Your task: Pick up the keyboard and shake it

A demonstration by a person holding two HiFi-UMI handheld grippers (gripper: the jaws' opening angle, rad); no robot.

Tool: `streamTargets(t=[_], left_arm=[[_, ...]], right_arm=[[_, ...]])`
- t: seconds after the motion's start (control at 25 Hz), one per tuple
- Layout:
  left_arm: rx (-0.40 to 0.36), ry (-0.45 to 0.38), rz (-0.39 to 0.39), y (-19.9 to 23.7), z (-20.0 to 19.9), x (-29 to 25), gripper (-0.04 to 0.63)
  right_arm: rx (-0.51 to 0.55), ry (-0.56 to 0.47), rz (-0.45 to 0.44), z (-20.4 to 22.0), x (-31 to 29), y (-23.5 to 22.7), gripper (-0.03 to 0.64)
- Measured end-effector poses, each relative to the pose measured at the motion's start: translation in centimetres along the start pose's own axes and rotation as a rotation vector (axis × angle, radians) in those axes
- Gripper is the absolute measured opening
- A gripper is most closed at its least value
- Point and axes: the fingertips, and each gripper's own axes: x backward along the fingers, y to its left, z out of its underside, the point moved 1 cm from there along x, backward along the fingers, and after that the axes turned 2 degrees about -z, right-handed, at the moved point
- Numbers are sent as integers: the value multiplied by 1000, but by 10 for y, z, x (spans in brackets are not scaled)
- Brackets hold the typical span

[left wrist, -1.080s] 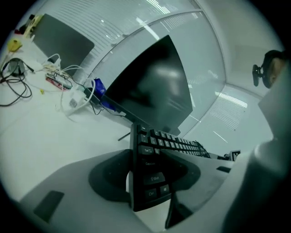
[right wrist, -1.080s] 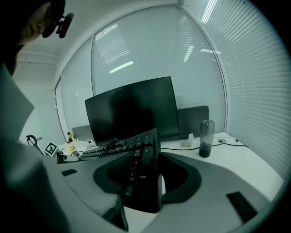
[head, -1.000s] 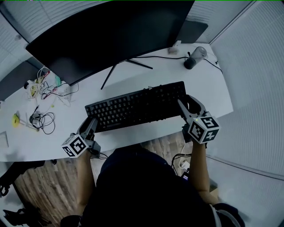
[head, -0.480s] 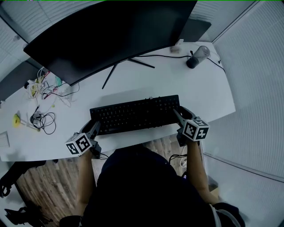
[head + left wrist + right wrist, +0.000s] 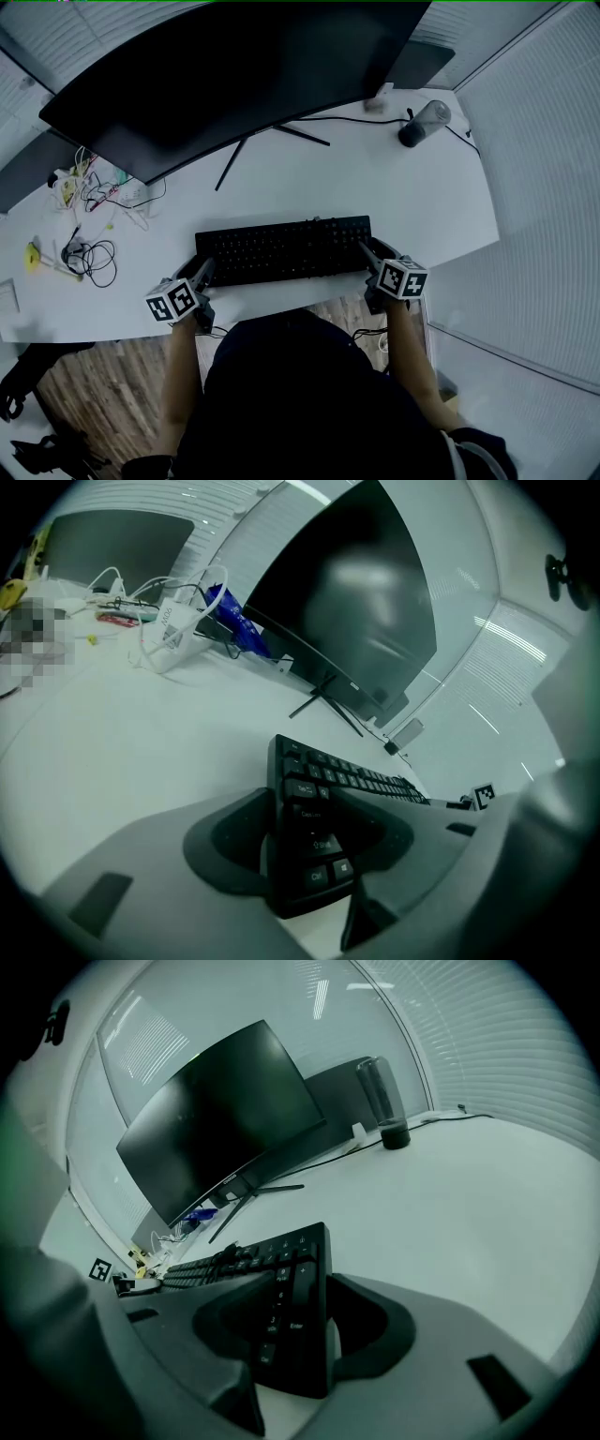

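Observation:
A black keyboard (image 5: 281,249) lies lengthwise across the front of the white desk (image 5: 328,178), close to or on its surface; I cannot tell whether it touches. My left gripper (image 5: 200,274) is shut on its left end, and in the left gripper view the Ctrl and Shift corner of the keyboard (image 5: 314,808) sits clamped between the grey jaws of that gripper (image 5: 314,834). On the other end my right gripper (image 5: 368,253) is shut, with the numpad edge of the keyboard (image 5: 286,1288) wedged between the jaws of the right gripper (image 5: 300,1326).
A large dark monitor (image 5: 225,75) on a thin stand (image 5: 272,131) fills the desk's back. Tangled cables and small items (image 5: 94,187) lie at the left. A dark cylinder (image 5: 424,122) stands at the back right. The desk's front edge runs just under the grippers.
Both grippers have sunk with the keyboard held between them, the right end dropping more. The keyboard now looks smaller, more level and nearer the desk's front.

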Motion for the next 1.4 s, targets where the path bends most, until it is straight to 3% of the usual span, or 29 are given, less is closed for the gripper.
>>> streamTargets(t=[0.4,0.6,0.72,0.8,0.92,1.08,1.4], left_arm=[[-61,-7,-17,7,-5,-16,215],[-81,0,-45,6,-7,-15,216],[-138,-19,-100,5,-18,-6,219],[-218,-42,-125,-4,-32,3,219],[-372,-122,-125,-38,-61,19,205],[-483,-285,-84,-102,-103,43,37],[-617,-562,0,-220,-171,110,23]], right_arm=[[5,-28,1,2,-16,-7,199],[54,-23,46,-1,-14,-7,201],[133,-43,120,-10,-4,-3,210],[186,-78,168,-24,6,4,215],[260,-141,170,-50,17,29,210],[337,-273,113,-93,33,89,46],[518,-554,-51,-178,94,228,26]])
